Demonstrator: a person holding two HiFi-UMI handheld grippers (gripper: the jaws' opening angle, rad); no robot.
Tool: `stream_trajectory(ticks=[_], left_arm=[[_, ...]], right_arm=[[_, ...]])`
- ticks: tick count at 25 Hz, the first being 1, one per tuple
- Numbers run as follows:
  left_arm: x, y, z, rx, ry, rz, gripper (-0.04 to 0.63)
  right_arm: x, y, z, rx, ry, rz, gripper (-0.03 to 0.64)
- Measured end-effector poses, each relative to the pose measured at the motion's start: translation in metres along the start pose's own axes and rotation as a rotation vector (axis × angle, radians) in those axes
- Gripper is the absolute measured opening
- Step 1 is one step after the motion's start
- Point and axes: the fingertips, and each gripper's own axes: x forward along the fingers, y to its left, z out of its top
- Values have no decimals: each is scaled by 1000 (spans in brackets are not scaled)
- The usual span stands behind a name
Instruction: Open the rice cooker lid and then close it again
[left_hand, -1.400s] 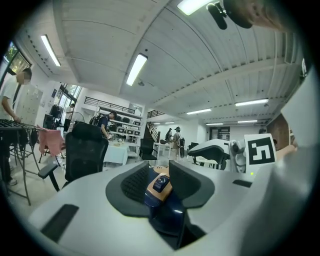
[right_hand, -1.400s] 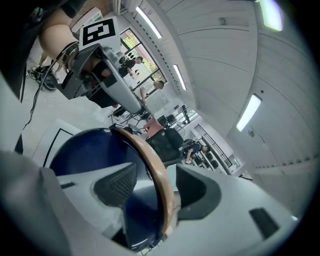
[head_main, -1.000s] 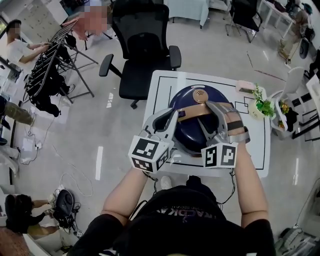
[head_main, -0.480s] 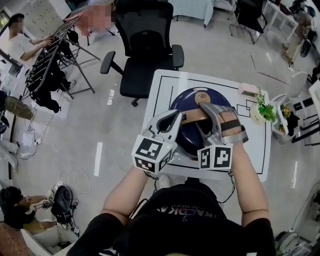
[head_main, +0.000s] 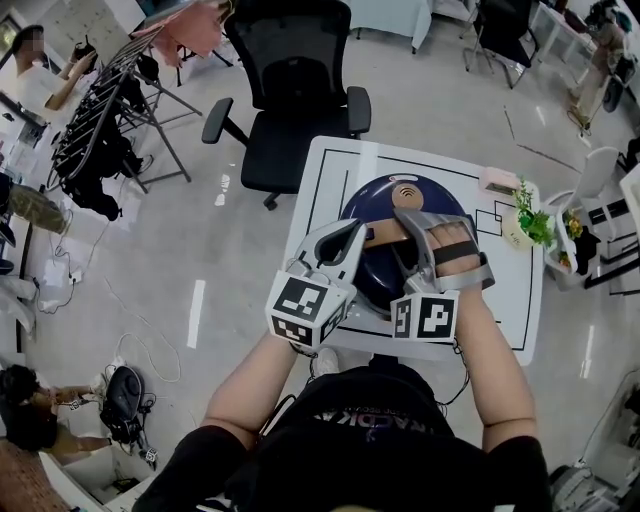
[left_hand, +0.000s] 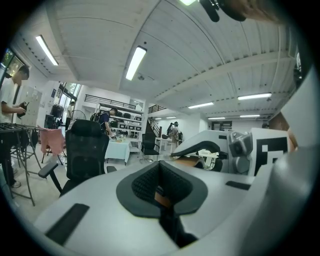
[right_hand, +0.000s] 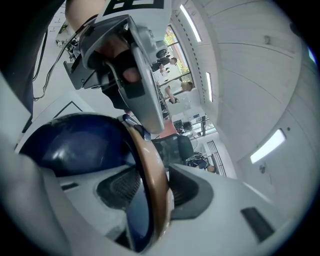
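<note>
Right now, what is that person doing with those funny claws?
A person holds a gripper in each hand over a dark blue rice cooker on a white table. The right gripper's jaws have just been closing onto the cooker's tan handle. The left gripper, shut, sits by the handle's other end. The lid is down.

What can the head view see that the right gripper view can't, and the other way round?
Only the head view shows the little potted plant at the table's edge and the person's right forearm. Only the right gripper view shows the long ceiling lights and, up close, the right claw, which has just been closing onto the brown handle. Both show the dark blue rice cooker, its handle, and the left claw, shut by the handle's left end.
</note>
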Motion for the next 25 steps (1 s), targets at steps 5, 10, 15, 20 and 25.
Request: stream_trajectory(ticks=[5, 10, 15, 20, 25], left_arm=[[1, -4, 0, 0, 2, -5, 2], [1, -5, 2, 15, 6, -2, 2], [0, -5, 1, 9, 13, 10, 3], [0, -8, 2, 38, 32, 21, 3], [-6, -16, 9, 52, 21, 9, 16]], right_arm=[[0, 0, 0, 15, 8, -1, 176], [-1, -1, 1, 25, 8, -1, 176], [-1, -2, 1, 45, 9, 1, 178], [-1, -2, 1, 70, 5, 3, 178], [-1, -4, 0, 92, -3, 10, 178]])
